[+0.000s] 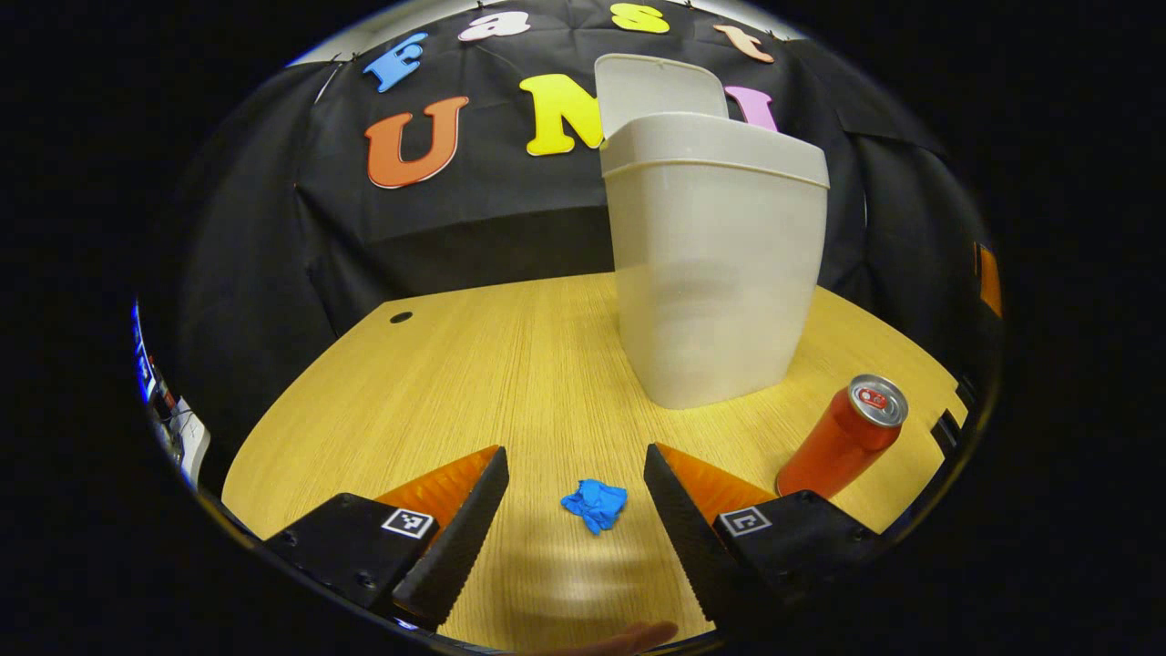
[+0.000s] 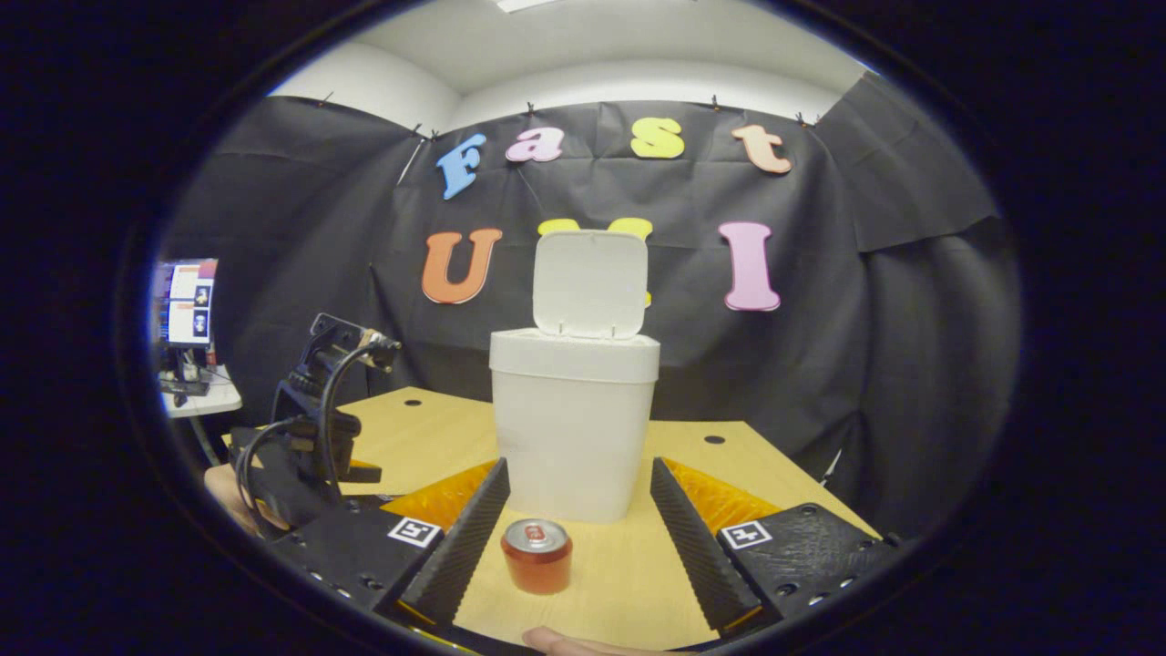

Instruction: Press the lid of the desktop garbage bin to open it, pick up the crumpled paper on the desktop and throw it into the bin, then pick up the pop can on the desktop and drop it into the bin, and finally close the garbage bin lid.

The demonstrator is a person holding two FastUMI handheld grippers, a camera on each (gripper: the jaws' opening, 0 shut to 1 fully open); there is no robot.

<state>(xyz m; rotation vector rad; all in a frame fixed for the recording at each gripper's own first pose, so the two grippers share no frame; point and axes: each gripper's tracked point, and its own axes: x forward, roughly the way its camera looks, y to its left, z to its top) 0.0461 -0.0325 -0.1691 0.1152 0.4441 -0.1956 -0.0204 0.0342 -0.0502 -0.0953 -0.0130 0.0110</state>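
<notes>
the bin [image 2: 574,437] lid [image 2: 590,284] is raised. the left gripper [image 1: 576,497] is held with jaws spread around the crumpled paper [image 1: 595,504] on the counter [image 1: 510,364], ready to grasp; the right gripper [image 2: 574,515], also open, is aimed at the can [image 2: 536,554].

Lighting: even and fairly bright from overhead, with a soft shadow on the table [image 1: 510,364] near the left gripper [image 1: 576,510]. Sharp at centre; strong fisheye bending at edges. Slight glare on the can [image 1: 843,437] top.
</notes>
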